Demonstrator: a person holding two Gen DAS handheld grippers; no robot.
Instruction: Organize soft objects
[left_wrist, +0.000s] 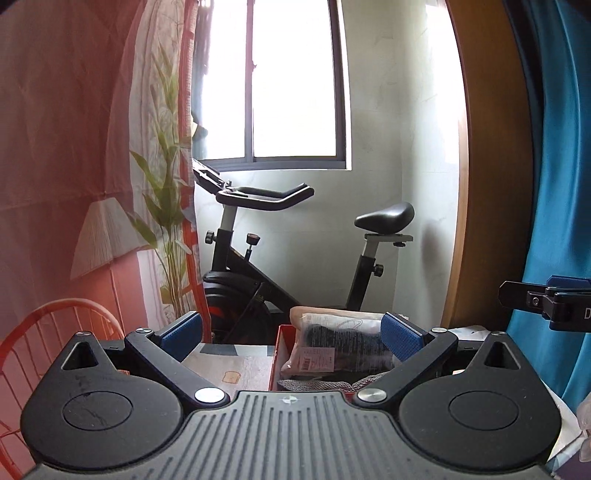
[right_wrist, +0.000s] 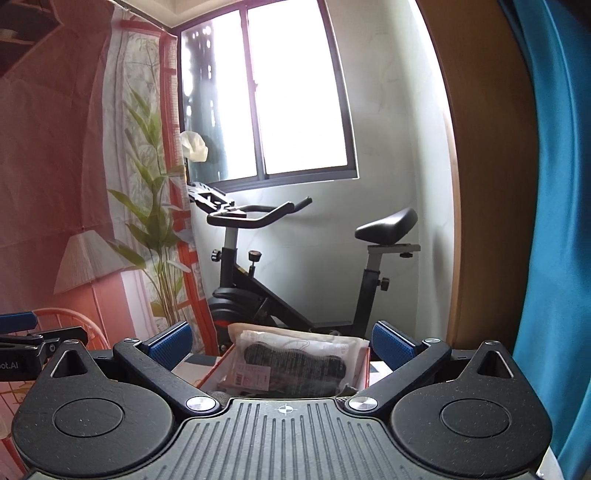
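A red box (left_wrist: 277, 350) (right_wrist: 221, 363) sits on a patterned table, low in both views. In it lies a clear plastic packet (left_wrist: 332, 347) (right_wrist: 295, 360) holding a dark soft item, with grey fabric (left_wrist: 314, 386) under it. My left gripper (left_wrist: 291, 336) is open, its blue pads wide apart above and in front of the box, holding nothing. My right gripper (right_wrist: 282, 341) is also open over the box, empty. Each gripper shows at the edge of the other's view, the right gripper (left_wrist: 546, 299) and the left gripper (right_wrist: 22, 339).
A black exercise bike (left_wrist: 280, 251) stands behind the table under a bright window (left_wrist: 291, 85). A tall green plant (left_wrist: 166, 206) and pink wall hanging are at left, an orange wire chair (left_wrist: 55, 325) low left, a blue curtain (left_wrist: 554, 166) and wooden panel at right.
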